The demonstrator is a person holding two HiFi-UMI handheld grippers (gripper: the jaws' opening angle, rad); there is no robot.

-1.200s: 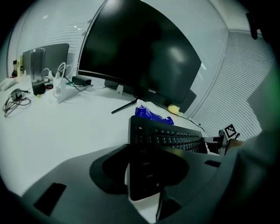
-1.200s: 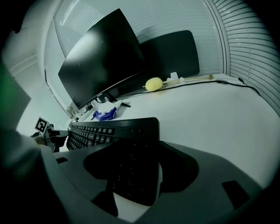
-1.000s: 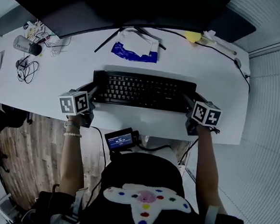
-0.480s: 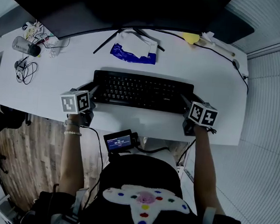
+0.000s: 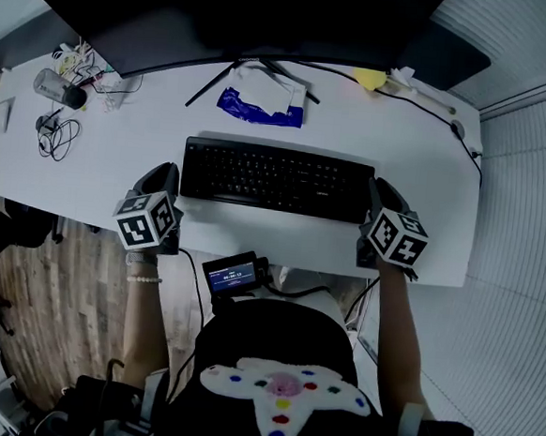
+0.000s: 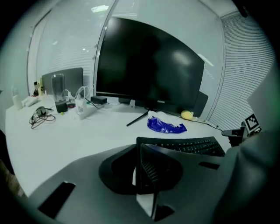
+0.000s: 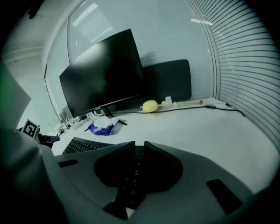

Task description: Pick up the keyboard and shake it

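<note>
The black keyboard (image 5: 276, 178) lies flat on the white desk (image 5: 138, 145), in front of the monitor. My left gripper (image 5: 164, 172) is just off its left end, apart from it. The jaws are closing and almost together, with nothing between them; in the left gripper view the keyboard (image 6: 188, 145) lies to their right. My right gripper (image 5: 384, 186) sits at the keyboard's right end. Its jaws are closing too, and they meet in the right gripper view (image 7: 139, 146) with only dark keys showing below them, not gripped.
A wide dark monitor (image 5: 251, 13) stands at the back on a V-shaped foot. A blue and white packet (image 5: 256, 105) lies behind the keyboard, a yellow lump (image 5: 369, 76) at back right. Cables (image 5: 54, 136) and a grey cylinder (image 5: 56, 87) occupy the left. A small screen (image 5: 234, 273) hangs below the desk's front edge.
Both grippers have come off the keyboard's ends and turned. Their jaws, spread wide before, now stand nearly together. The keyboard stays flat on the desk.
</note>
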